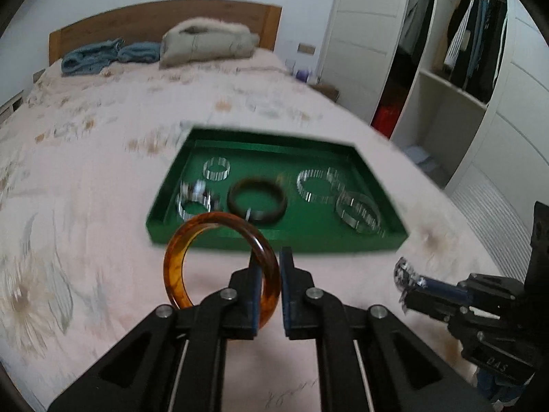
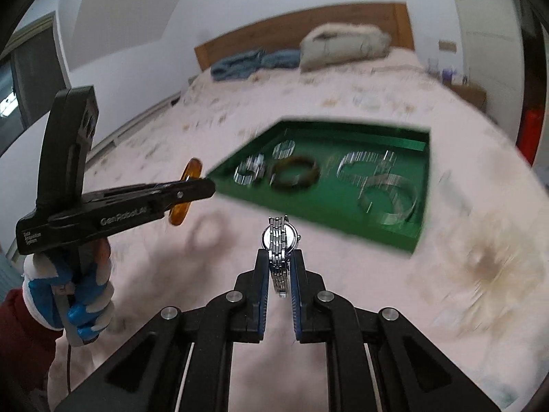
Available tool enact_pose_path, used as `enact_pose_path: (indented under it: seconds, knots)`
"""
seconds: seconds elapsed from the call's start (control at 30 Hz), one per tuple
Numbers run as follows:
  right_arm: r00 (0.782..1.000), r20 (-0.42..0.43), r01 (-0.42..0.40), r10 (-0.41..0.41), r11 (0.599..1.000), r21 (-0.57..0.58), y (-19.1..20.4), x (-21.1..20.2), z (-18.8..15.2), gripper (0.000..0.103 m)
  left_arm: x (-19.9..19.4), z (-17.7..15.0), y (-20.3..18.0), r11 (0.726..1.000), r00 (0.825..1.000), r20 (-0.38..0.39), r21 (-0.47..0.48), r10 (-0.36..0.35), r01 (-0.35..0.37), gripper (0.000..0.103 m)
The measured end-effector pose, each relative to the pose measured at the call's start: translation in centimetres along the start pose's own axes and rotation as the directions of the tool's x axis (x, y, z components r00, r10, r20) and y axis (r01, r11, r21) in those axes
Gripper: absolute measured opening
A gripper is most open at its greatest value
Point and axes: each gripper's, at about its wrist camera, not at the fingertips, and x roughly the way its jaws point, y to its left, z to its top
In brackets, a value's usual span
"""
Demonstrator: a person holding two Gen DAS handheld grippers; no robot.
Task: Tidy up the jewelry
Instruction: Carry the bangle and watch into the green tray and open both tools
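Observation:
My left gripper point(image 1: 269, 257) is shut on an amber bangle point(image 1: 178, 250), held upright above the bed just in front of the green tray point(image 1: 274, 240). My right gripper point(image 2: 279, 254) is shut on a silver watch point(image 2: 279, 237), held by its band above the bed, short of the tray point(image 2: 308, 206). The tray holds a dark bangle point(image 1: 257, 202), a silver item on a clear ring stand point(image 1: 194, 199) and several empty clear ring stands point(image 1: 358, 211). The left gripper with the amber bangle point(image 2: 187, 171) shows at the left of the right wrist view.
The tray lies on a bed with a pink floral cover point(image 1: 103, 171). Folded blue clothes point(image 1: 92, 58) and a beige coat point(image 1: 206, 43) lie by the wooden headboard. An open wardrobe point(image 1: 456, 61) stands to the right.

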Motion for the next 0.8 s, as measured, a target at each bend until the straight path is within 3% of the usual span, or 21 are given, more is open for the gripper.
enact_pose_path:
  seconds: [0.2,0.37,0.57,0.8]
  knots:
    - [0.995,0.074,0.063,-0.064,0.998,0.017,-1.9,0.7,5.6,0.012,1.7,5.2,-1.0,1.0,0.999,0.03,0.019,0.022,-0.023,0.008]
    - [0.99,0.084,0.106,-0.11,0.993,0.047,-4.7,3.5,9.3,0.012,6.3,9.3,-1.3,0.997,0.997,0.008,0.012,0.074,-0.074,0.008]
    - [0.989,0.021,0.146,-0.148,0.987,0.074,-8.6,8.2,11.2,0.012,12.4,11.5,-2.0,0.989,0.988,-0.058,0.048,0.143,-0.14,0.008]
    - [0.978,-0.087,0.195,-0.189,0.979,0.061,-11.3,12.4,11.5,0.012,17.2,11.3,-2.3,0.977,0.971,-0.123,0.085,0.207,-0.197,0.009]
